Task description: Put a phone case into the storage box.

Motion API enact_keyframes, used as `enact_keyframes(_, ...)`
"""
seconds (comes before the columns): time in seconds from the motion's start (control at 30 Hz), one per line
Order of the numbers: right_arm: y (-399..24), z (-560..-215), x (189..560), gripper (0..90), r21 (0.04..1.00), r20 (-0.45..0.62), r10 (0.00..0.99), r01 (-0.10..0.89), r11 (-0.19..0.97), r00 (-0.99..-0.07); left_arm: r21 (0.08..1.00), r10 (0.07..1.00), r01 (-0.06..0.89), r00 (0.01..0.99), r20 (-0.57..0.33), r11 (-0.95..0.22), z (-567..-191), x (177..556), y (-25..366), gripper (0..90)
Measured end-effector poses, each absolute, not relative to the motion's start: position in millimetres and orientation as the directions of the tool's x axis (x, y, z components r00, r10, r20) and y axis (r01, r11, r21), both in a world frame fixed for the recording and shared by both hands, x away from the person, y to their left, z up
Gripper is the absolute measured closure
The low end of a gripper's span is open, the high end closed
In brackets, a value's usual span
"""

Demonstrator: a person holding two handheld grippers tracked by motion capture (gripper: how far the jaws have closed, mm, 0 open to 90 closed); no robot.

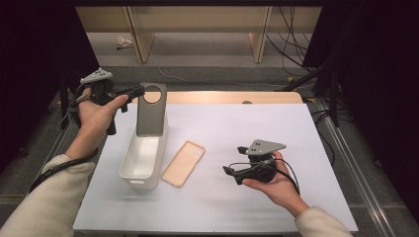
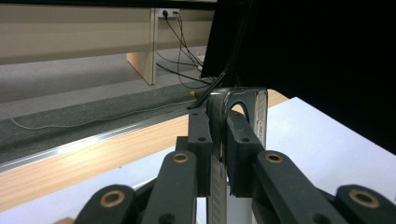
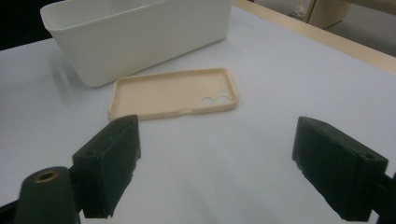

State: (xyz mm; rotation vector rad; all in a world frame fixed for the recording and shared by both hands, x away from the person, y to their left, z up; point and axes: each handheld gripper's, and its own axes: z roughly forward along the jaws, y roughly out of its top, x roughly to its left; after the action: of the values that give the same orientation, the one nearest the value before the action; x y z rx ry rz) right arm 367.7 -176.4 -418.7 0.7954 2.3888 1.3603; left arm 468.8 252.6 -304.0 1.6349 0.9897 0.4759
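Left gripper (image 1: 140,91) grips grey phone case (image 1: 151,111) over white bin (image 1: 143,160).

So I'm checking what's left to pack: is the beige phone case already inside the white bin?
No, the beige phone case lies flat on the table beside the white bin, not in it.

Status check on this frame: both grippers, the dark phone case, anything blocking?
Left gripper shut on dark phone case, over white bin. Right gripper open, empty. Beige case beside bin, not blocking.
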Motion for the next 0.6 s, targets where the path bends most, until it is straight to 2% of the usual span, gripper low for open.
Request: enact_keyframes(0.6, -176.5, -418.9, 367.9, 16.3, 0.855, 0.03, 0.586, 0.324, 0.404, -0.81, 0.934, 0.82, 0.352, 0.549, -0.159, -0.054, -310.7, 480.7, 261.4, 81.8)
